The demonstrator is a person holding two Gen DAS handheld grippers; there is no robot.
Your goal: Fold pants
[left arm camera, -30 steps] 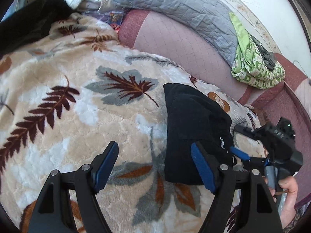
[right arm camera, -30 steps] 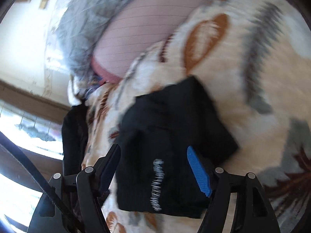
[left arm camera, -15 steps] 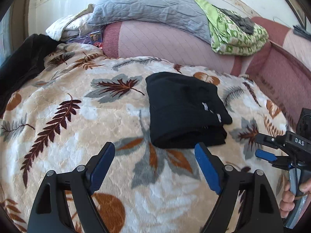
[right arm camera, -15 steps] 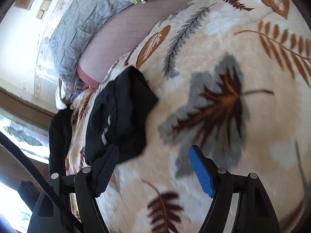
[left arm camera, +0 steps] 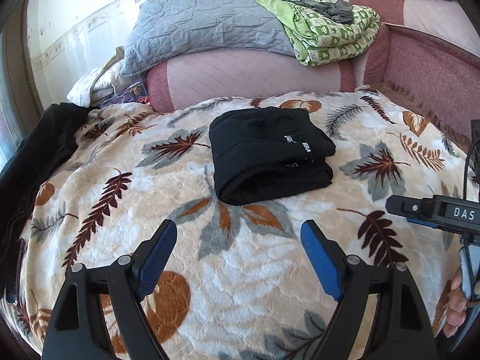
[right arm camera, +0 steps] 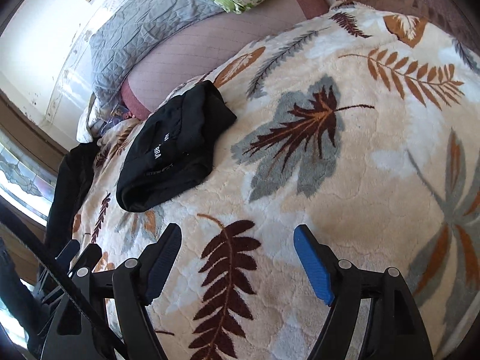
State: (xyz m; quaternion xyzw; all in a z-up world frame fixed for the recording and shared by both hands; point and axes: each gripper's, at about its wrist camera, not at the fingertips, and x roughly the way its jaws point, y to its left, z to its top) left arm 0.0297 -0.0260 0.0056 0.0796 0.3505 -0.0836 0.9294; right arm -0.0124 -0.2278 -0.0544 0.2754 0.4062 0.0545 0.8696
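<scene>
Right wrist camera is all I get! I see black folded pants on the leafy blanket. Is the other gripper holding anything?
Observer: No. The left gripper is open and its jaws have just been opening. Only the blanket shows between its fingers, and the folded pants lie beyond its tips, untouched.
Operator: Is something on top of the green quilt? Mine cuts it off.
Observer: Yes, a dark grey garment lies bunched on top of it.

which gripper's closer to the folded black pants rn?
Left, though only slightly. The left gripper hovers open just short of the folded black pants; the right gripper is off to their right, open and empty.
</scene>
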